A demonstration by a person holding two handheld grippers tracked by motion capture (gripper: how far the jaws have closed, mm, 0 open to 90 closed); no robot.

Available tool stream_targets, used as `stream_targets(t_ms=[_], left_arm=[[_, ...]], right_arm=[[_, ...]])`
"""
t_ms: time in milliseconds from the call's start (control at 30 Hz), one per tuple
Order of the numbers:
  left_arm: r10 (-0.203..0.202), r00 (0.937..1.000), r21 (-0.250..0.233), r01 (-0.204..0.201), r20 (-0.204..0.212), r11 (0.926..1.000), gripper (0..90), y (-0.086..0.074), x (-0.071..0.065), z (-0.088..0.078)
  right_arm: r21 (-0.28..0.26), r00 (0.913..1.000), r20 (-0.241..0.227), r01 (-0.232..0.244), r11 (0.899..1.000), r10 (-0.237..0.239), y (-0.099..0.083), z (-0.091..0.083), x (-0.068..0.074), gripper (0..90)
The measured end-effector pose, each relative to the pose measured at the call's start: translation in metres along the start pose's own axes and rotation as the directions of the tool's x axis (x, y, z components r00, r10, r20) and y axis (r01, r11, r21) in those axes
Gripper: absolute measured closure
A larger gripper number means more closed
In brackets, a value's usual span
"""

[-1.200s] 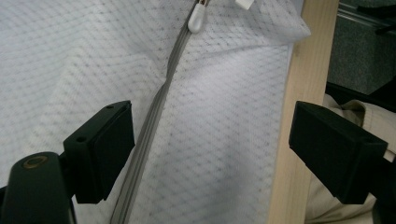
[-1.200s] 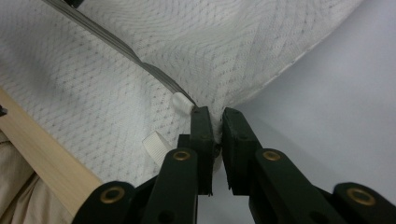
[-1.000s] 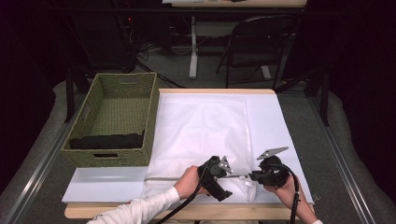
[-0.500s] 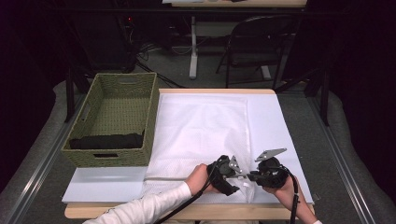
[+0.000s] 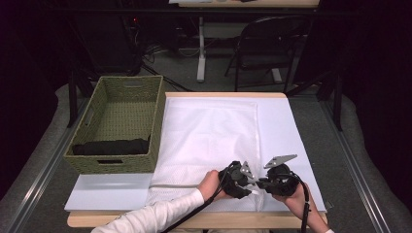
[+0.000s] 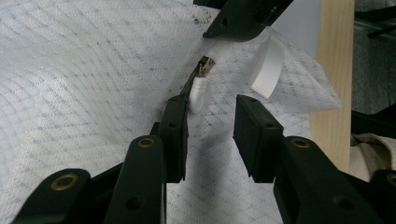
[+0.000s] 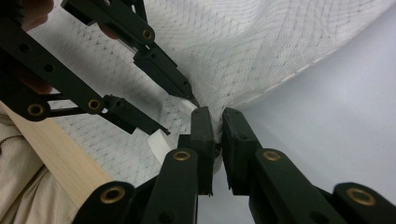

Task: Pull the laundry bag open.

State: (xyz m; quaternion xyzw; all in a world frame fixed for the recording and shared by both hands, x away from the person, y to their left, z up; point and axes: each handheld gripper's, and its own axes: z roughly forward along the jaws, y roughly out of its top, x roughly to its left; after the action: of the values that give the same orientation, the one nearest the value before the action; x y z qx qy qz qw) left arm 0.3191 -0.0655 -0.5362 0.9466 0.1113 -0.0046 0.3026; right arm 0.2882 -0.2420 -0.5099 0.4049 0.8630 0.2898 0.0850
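Right gripper clamped on the mesh bag corner at table's 5 o'clock. Left gripper half-open, just been closing, zipper pull at 11 o'clock touching one jaw, not pinched. Pull's long axis lined up with the jaws.

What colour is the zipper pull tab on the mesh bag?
White, on the white mesh bag; the zipper pull tab shows best in the left gripper view, between the left tongs.

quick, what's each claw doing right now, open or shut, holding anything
Left claw: open, has just been closing around the white zipper pull, not yet clamped.
Right claw: shut on the white mesh bag.
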Motion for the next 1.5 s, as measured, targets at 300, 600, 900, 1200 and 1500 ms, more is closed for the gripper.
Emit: stream_targets(t_ms=[300,600,900,1200,1500], left_arm=[[-0.015,0.9999,-0.022,0.015,-0.005,0.9996,73.9,0.002,0.003,0.006],[-0.039,0.9992,-0.079,0.039,0.005,0.9962,86.2,-0.005,0.001,0.010],[-0.051,0.9986,-0.112,0.052,0.012,0.9924,86.5,-0.009,0.001,0.010],[-0.059,0.9981,-0.128,0.061,0.021,0.9898,86.5,-0.014,0.000,0.007],[-0.102,0.9945,-0.134,0.104,0.026,0.9855,86.4,-0.016,0.001,0.009]], right_arm=[[0.002,0.9995,0.007,0.029,1.000,-0.029,0.002,0.001,0.004,84.0],[0.008,0.9999,0.008,0.007,1.000,-0.007,0.000,0.000,0.003,83.9],[0.012,1.0000,-0.006,0.000,1.000,0.001,-0.002,0.002,0.002,76.6],[0.012,0.9997,-0.020,-0.015,1.000,0.015,0.000,0.008,0.004,81.2],[0.010,0.9999,-0.017,-0.004,1.000,0.004,-0.001,0.007,0.004,83.9]])
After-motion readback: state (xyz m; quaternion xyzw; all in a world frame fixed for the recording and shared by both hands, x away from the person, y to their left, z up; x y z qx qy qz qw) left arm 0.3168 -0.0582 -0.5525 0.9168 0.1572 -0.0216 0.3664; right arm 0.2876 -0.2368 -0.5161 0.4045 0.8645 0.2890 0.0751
